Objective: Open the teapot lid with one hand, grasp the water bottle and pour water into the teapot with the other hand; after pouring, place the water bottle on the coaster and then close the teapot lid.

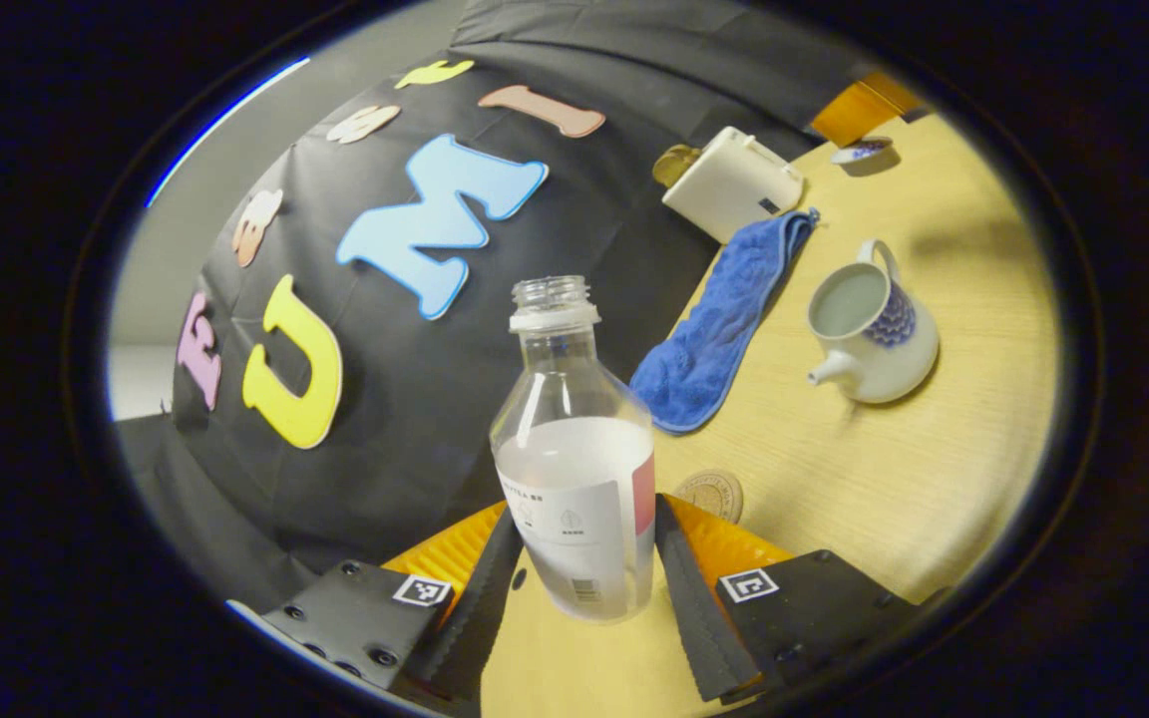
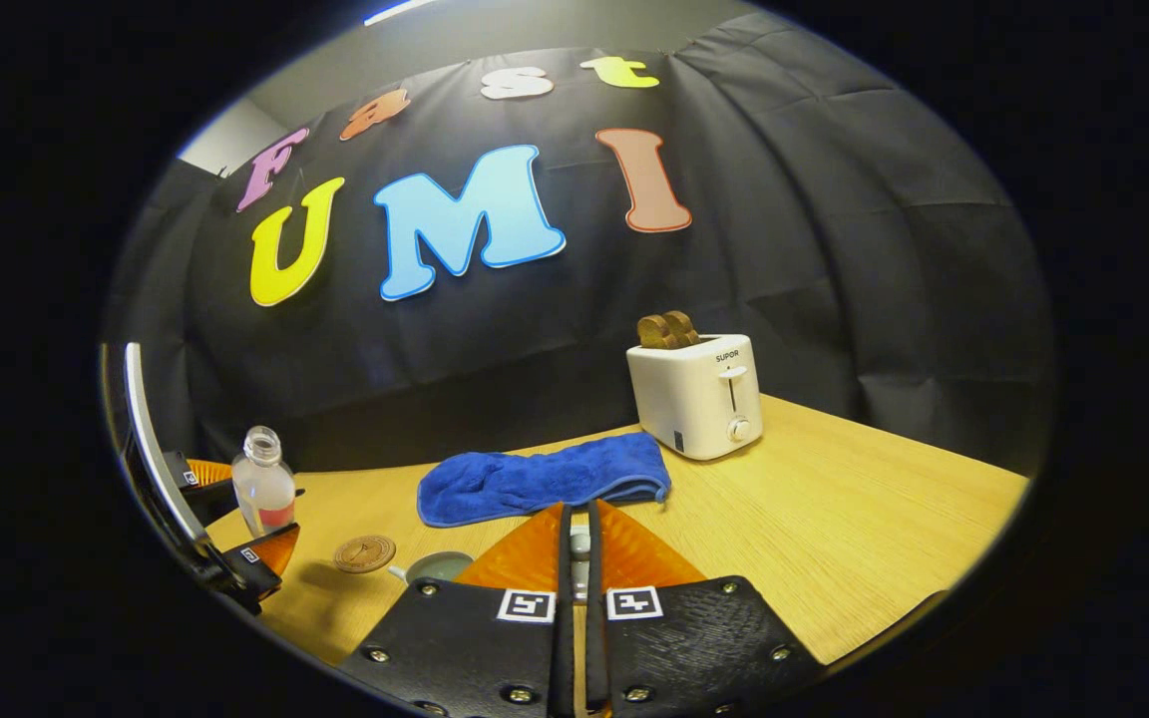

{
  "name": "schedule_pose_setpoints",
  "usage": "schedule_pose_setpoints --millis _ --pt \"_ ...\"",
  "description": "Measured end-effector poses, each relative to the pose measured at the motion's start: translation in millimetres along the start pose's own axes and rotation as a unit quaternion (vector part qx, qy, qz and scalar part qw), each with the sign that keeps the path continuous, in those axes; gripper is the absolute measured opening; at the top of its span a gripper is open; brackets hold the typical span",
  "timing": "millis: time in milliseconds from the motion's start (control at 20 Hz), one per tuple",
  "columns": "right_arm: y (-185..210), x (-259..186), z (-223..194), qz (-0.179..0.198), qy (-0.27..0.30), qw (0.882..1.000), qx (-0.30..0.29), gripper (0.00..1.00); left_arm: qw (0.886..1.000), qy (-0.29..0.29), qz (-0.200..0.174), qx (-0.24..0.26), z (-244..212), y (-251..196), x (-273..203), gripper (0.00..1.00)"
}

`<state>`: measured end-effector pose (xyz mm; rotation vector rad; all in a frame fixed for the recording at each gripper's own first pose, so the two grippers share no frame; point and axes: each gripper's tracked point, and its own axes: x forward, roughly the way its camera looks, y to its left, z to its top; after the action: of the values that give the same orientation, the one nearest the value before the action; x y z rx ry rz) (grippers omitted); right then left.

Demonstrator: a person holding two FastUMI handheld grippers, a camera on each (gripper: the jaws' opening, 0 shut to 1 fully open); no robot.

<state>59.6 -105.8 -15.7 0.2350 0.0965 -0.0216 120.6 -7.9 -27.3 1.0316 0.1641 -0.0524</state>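
While left gripper (image 1: 579, 573) grips bottle (image 1: 574, 469) (uncapped) — teapot (image 1: 874, 334) open

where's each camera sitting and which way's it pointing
Left gripper view: rides on the left gripper, looking along its fingers, tilted, at the bottle between them, with coaster, cloth, open teapot and toaster beyond.
Right gripper view: rides on the right gripper, looking across the table at the wall; its fingers are nearly closed on something small.
Shared: bottle, coaster, cloth, toaster, teapot; the left gripper too.
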Motion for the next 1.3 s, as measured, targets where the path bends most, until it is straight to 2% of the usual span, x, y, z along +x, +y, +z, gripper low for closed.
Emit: schedule_pose_setpoints --millis 100,350,650,850,1300 --pt "-2 -1 1 -0.003 -0.002 1.000 0.001 0.05 0.999 -0.007 -0.002 0.045 9 -2 3 0.90" --pt "-1 -4 7 0.002 -0.010 1.000 0.009 0.05 0.993 -0.022 -0.003 0.119 24 -11 14 0.90" --pt "-3 -8 11 0.002 -0.018 1.000 0.015 0.05 0.978 -0.037 -0.008 0.207 35 -8 7 0.90" --pt "-4 -7 11 0.001 -0.018 1.000 0.017 0.05 0.961 -0.039 0.003 0.275 38 -3 8 0.90" --pt "-2 -9 12 0.006 -0.019 1.000 0.019 0.05 0.940 -0.050 0.023 0.335 47 3 4 0.91"
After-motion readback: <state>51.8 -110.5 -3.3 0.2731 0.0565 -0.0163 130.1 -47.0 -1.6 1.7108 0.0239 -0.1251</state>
